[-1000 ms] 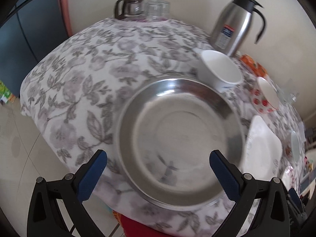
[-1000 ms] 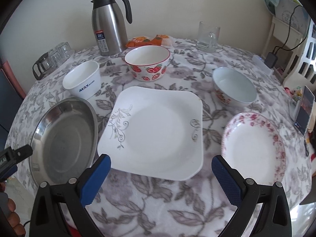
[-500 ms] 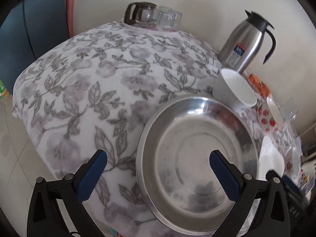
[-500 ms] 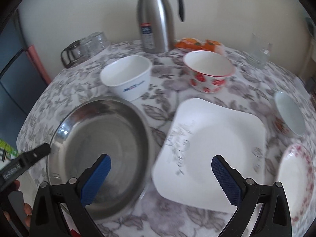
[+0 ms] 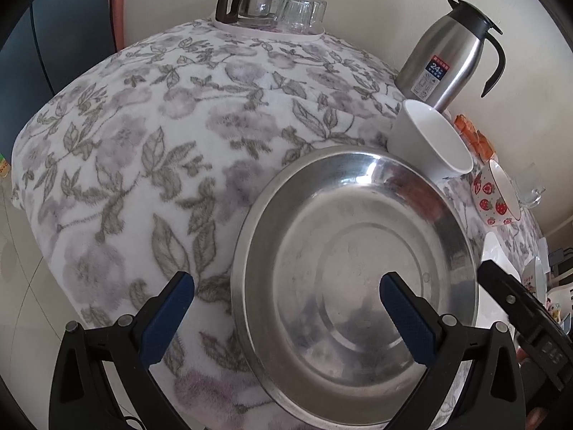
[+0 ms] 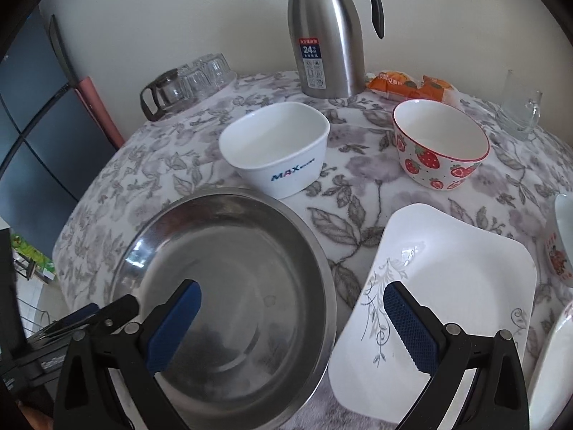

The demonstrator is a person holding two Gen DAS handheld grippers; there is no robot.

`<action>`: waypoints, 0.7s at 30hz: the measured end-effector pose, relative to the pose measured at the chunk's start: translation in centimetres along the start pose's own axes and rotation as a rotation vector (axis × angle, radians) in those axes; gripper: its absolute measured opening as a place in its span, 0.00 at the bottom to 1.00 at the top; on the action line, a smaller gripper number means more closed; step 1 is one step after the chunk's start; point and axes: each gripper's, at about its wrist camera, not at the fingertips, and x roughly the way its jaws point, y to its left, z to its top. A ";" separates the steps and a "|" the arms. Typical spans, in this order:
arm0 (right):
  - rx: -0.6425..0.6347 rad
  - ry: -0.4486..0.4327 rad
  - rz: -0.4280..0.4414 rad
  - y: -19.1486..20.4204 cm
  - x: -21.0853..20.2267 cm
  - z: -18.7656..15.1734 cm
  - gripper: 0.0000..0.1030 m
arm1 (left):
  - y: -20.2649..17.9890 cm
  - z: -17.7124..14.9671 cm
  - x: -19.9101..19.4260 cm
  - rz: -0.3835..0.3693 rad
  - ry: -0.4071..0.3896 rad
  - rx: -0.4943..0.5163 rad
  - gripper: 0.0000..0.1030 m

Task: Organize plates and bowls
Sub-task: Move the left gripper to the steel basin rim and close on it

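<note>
A large steel plate point(image 5: 358, 265) lies at the near left of the floral-clothed table; it also shows in the right wrist view point(image 6: 232, 279). My left gripper point(image 5: 286, 308) is open and straddles the plate's left rim. My right gripper point(image 6: 292, 319) is open and straddles its right rim, next to a white square plate point(image 6: 454, 294). Behind stand a white MAX bowl point(image 6: 279, 147) and a strawberry bowl point(image 6: 440, 143). Another bowl point(image 6: 562, 240) and a floral plate point(image 6: 551, 358) show at the right edge.
A steel thermos jug point(image 6: 329, 32) stands at the back by the wall. A glass pot and upturned glasses point(image 5: 272, 7) sit on a tray at the back left. Orange snack packets point(image 6: 408, 84) and a glass mug point(image 6: 519, 111) lie at the back right.
Both grippers have closed in on the steel plate. The right gripper swung left from the square plate. The left gripper shifted so the plate's left rim lies between its fingers.
</note>
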 end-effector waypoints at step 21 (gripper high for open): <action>0.012 0.039 0.057 -0.2 3.2 0.6 0.81 | 0.1 0.0 2.2 -0.031 0.053 -0.013 0.75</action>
